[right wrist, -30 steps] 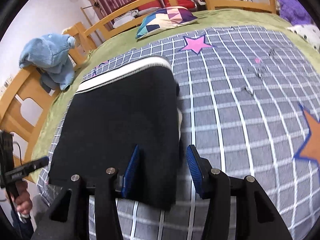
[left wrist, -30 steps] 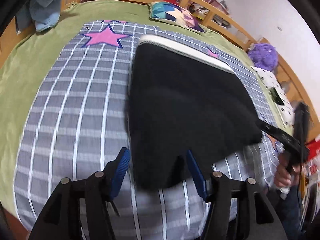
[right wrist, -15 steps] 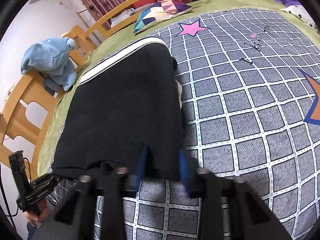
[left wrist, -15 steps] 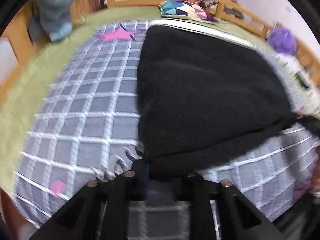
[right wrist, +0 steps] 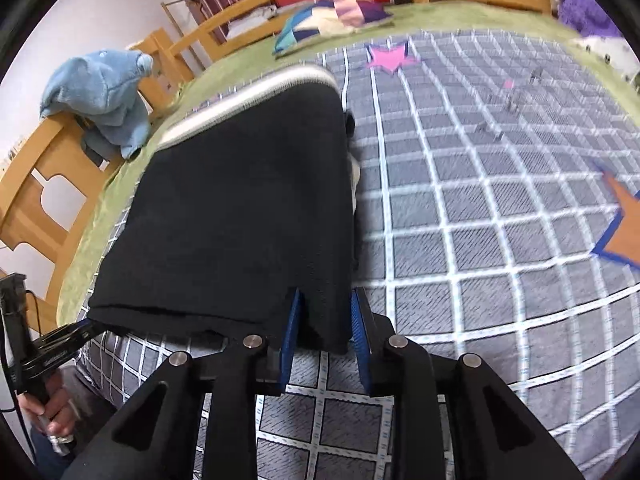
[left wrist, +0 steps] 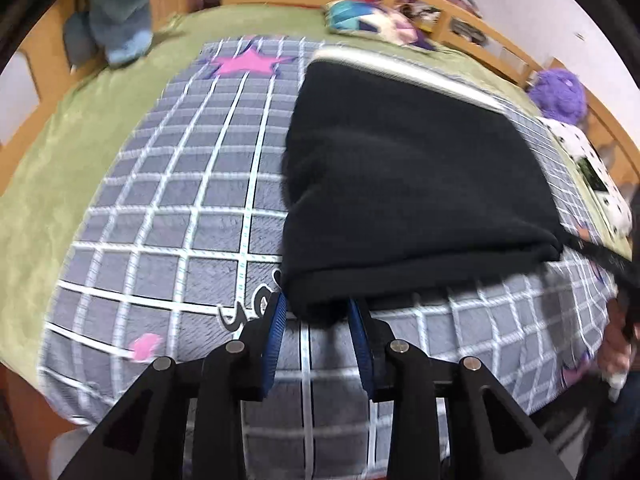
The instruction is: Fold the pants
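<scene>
Black pants (left wrist: 408, 184) with a white striped waistband lie folded on the grey checked blanket; they also show in the right wrist view (right wrist: 240, 216). My left gripper (left wrist: 318, 312) is shut on the near left corner of the pants, blue pads on either side of the bunched cloth. My right gripper (right wrist: 324, 320) is shut on the near right corner of the pants. Both corners are lifted slightly off the blanket. The right gripper shows at the right edge of the left wrist view (left wrist: 592, 256).
The grey checked blanket (right wrist: 480, 208) with pink and orange stars covers a green bed with a wooden rail (right wrist: 48, 184). A blue plush toy (right wrist: 104, 92), a patterned pillow (right wrist: 332, 16) and a purple plush (left wrist: 560, 92) lie near the edges.
Both grippers went from open beside the near edge of the pants to shut on its two corners. The edge has come up slightly.
</scene>
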Demonstrator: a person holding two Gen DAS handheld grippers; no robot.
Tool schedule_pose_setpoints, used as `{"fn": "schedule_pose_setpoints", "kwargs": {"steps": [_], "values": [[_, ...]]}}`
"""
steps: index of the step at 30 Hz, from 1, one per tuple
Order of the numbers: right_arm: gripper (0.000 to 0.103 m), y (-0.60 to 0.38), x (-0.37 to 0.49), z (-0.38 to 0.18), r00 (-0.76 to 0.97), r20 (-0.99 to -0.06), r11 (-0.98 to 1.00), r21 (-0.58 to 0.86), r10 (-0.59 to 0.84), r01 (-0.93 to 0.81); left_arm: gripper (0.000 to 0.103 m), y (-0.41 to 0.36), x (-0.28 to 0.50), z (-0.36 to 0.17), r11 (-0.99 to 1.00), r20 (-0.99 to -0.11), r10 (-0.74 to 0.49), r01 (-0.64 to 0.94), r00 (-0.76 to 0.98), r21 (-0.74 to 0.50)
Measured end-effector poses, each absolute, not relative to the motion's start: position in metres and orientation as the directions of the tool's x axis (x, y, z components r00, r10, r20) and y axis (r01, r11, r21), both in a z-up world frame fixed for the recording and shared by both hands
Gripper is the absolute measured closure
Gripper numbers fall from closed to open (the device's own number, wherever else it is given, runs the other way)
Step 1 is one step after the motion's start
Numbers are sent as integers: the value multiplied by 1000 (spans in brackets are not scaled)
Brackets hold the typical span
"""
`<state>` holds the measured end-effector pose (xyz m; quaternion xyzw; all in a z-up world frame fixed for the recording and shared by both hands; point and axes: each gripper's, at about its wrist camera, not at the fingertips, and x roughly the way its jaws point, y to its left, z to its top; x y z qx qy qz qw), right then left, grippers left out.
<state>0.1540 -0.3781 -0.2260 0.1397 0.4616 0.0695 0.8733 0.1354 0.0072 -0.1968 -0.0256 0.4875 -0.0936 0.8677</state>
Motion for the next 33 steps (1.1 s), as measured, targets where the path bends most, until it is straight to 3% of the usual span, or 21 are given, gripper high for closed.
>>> {"fn": "schedule_pose_setpoints", "kwargs": {"steps": [1, 3, 4, 6, 11, 15, 17, 23, 27, 30, 33], "values": [[78, -375, 153, -216, 584, -780, 962, 275, 224, -3, 70, 8, 130, -185, 982, -825, -178, 147, 537, -117], [75, -370, 153, -202, 609, -766, 971, 236, 204, -28, 51, 9, 129, -163, 984, -787, -166, 148, 594, -97], [71, -365, 156, -193, 624, -758, 976, 212, 189, -38, 48, 9, 132, -152, 983, -767, -176, 151, 618, -104], [63, -357, 163, -184, 645, -743, 981, 188, 178, -54, 48, 4, 152, -136, 981, -734, -190, 158, 652, -114], [62, -338, 191, -189, 665, -725, 982, 169, 181, -83, 48, -11, 212, -145, 971, -703, -238, 162, 670, -175], [61, -337, 201, -218, 648, -741, 982, 175, 176, -67, 50, -17, 247, -202, 962, -797, -271, 129, 541, -239], [61, -335, 199, -216, 654, -736, 984, 154, 176, -91, 50, -18, 240, -226, 969, -825, -248, 118, 508, -218], [58, -338, 195, -221, 648, -741, 983, 173, 175, -69, 47, -18, 189, -228, 975, -791, -218, 90, 572, -203], [55, -327, 181, -227, 639, -759, 991, 112, 128, -67, 42, -22, 156, -230, 986, -793, -163, 109, 586, -122], [54, -318, 170, -225, 631, -769, 994, 61, 103, -88, 42, -21, 149, -223, 989, -793, -143, 124, 593, -85], [53, -306, 159, -215, 630, -767, 985, 15, 120, -169, 43, -14, 155, -201, 981, -787, -191, 142, 586, -133]]}}
